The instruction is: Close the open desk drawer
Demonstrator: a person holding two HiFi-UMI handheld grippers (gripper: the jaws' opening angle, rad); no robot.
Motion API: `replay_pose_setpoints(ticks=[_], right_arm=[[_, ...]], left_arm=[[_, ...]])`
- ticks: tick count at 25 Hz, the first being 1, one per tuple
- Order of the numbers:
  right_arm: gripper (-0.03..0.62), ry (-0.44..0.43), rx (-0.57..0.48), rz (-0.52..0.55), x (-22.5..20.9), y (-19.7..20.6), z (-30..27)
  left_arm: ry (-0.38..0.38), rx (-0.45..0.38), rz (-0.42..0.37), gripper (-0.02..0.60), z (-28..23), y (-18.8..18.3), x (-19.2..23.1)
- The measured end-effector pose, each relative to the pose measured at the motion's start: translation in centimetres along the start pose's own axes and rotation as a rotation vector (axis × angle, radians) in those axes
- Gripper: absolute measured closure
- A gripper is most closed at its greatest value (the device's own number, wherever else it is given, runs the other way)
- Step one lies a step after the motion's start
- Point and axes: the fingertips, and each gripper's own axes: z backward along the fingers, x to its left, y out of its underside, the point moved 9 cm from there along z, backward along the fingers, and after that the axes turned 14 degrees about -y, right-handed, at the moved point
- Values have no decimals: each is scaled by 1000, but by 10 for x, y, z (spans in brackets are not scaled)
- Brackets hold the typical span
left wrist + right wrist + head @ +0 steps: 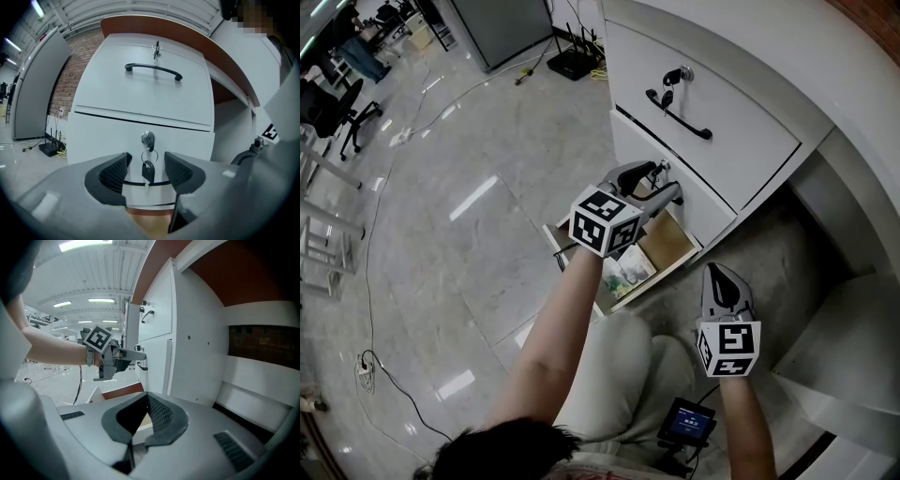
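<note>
The white desk pedestal (pixel 741 122) has its bottom drawer (pixel 682 236) pulled out, with wooden inner walls and some packets (pixel 628 267) inside. My left gripper (pixel 667 187) is level with the closed middle drawer front. In the left gripper view it (pixel 146 165) stands open, nothing pressed between the pads; a key (pixel 148 171) hangs from the lock (pixel 147 138) just beyond the jaws, with the dark handle (pixel 140 183) behind it. My right gripper (pixel 716 272) hangs lower right of the open drawer, shut (pixel 146 395) and empty, pointing at the pedestal's side.
The top drawer carries a black handle (pixel 678 114) and its own key. A router (pixel 572 64) with cables lies on the glossy floor behind; an office chair (pixel 337 103) stands far left. The person's knees (pixel 619 375) and a small dark device (pixel 686 422) are below the drawer.
</note>
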Motion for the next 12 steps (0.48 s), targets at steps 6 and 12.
replay_pose_setpoints(ticks=[6, 12], right_arm=[[582, -5, 0, 9, 1, -2, 0], [583, 8, 4, 5, -1, -4, 2]], left_arm=[[-3, -3, 2, 344, -12, -4, -1], [17, 9, -5, 342, -17, -6, 1]])
